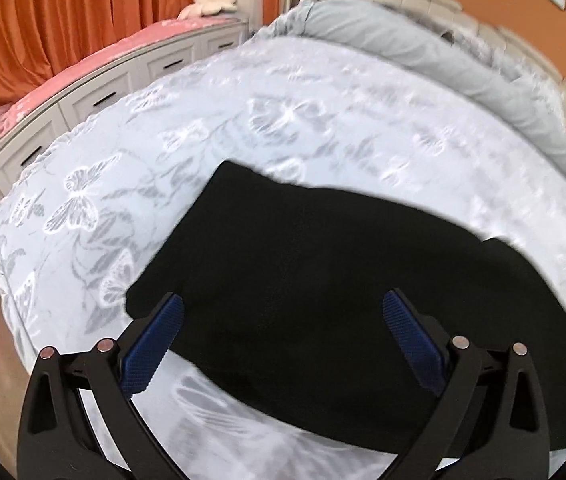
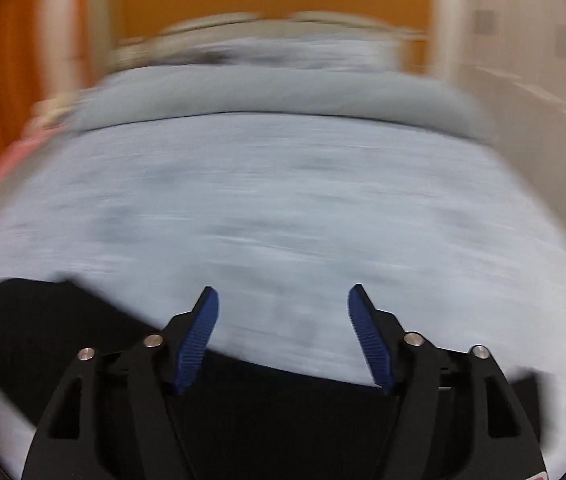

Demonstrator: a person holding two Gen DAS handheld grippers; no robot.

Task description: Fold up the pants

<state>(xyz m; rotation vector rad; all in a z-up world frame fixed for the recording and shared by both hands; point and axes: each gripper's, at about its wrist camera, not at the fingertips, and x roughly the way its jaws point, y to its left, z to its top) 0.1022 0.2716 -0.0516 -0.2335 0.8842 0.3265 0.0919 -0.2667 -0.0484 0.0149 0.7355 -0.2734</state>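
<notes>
Directly under my wide-open, empty left gripper point(image 1: 283, 304) lay the folded black fabric pants point(image 1: 323, 272), long axis left-to-right; right gripper point(image 2: 283, 300), also empty and open, sat past their far edge.

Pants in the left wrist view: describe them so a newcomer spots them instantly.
Start at the big bed with its pale blue butterfly-print cover, which fills most of the view. The pants lie flat on its near part, just beyond the open left claw. They are the only solid black thing on the light bedding, a plain dark slab with no pattern.

Black pants point(image 1: 303, 264), pale blue butterfly-patterned bedspread point(image 1: 323, 120), orange curtains point(image 1: 63, 32)
</notes>
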